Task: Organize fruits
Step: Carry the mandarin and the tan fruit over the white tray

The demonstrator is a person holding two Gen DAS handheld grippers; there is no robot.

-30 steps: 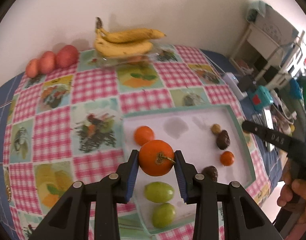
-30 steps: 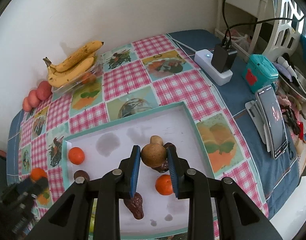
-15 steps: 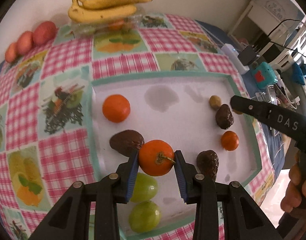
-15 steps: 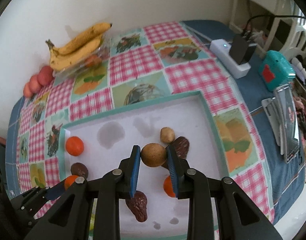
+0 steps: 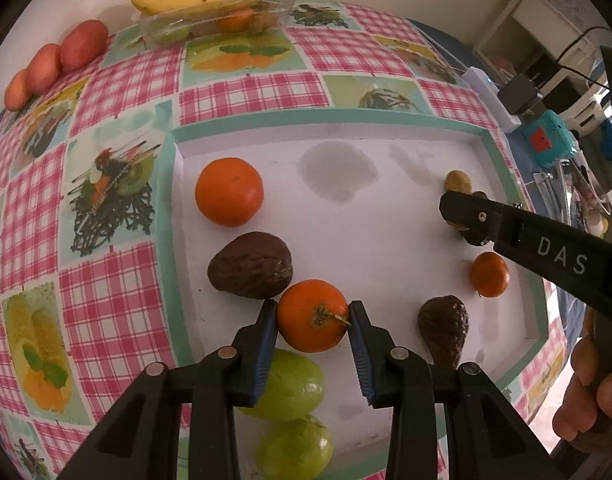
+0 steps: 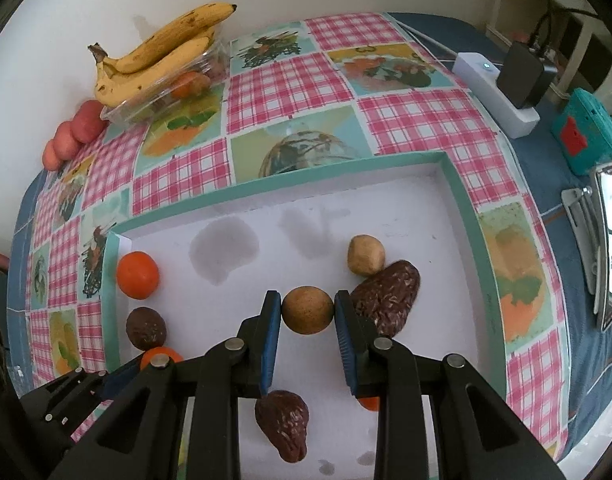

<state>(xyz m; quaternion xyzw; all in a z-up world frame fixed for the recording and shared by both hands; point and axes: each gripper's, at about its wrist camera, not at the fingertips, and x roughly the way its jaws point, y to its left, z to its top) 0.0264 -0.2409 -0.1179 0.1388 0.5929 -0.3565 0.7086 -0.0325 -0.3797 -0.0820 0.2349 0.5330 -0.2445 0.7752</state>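
Left wrist: orange [image 5: 311,315] between left hand-held gripper [image 5: 311,334] fingers, seemingly clamped.

Checked tablecloth [image 6: 290,80] over table, teal-rimmed tray [image 6: 465,216], banana container [image 6: 162,100], power strip [image 6: 493,92]

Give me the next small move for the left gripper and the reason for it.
Probably lower a touch and open. The left gripper is shut on the stemmed orange, low over the white tray beside the dark wrinkled fruit and another orange, so releasing here would group the oranges.
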